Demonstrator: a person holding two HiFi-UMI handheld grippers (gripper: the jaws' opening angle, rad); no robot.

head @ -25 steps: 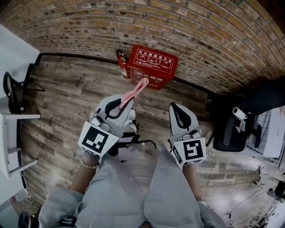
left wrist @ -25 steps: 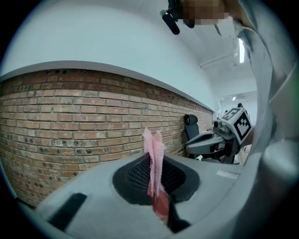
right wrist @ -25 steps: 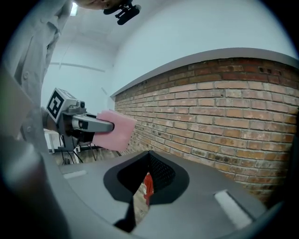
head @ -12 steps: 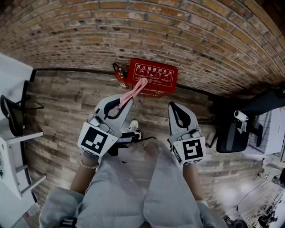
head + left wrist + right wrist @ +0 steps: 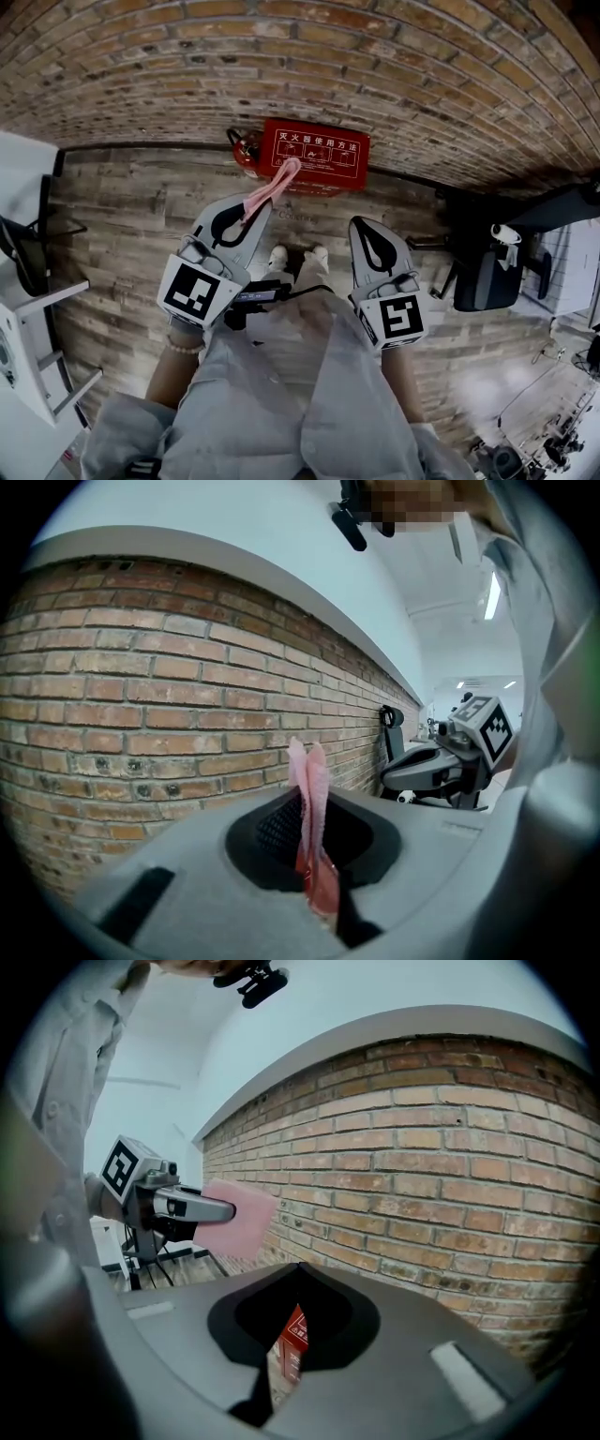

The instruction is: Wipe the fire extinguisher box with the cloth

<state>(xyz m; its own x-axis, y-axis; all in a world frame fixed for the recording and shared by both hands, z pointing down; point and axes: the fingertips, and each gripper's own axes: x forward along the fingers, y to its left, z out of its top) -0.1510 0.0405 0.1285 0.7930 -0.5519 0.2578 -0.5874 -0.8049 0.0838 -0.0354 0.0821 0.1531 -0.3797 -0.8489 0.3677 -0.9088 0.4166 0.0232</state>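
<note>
As L tongs (image 5: 253, 206) grip cloth (image 5: 273, 186), extinguisher (image 5: 242, 150) flanks box (image 5: 316, 155).

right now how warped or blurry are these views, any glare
Head view: fisheye bows the brick wall into an arc, glare on the floor lower right. Left gripper view: dark round vignette, cloth sharp. Right gripper view: same vignette, cloth soft-edged.

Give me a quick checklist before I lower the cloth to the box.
1. Cloth clamped in left gripper: ok.
2. Right gripper shut, nothing held: ok.
3. Box in head view, on the floor against the wall: ok.
4. Cloth touching box: not ok; the left gripper is held high above the floor.
5. Extinguisher off the box's top: ok, it stands at the box's left.
6. Dirt on box: cannot tell.
</note>
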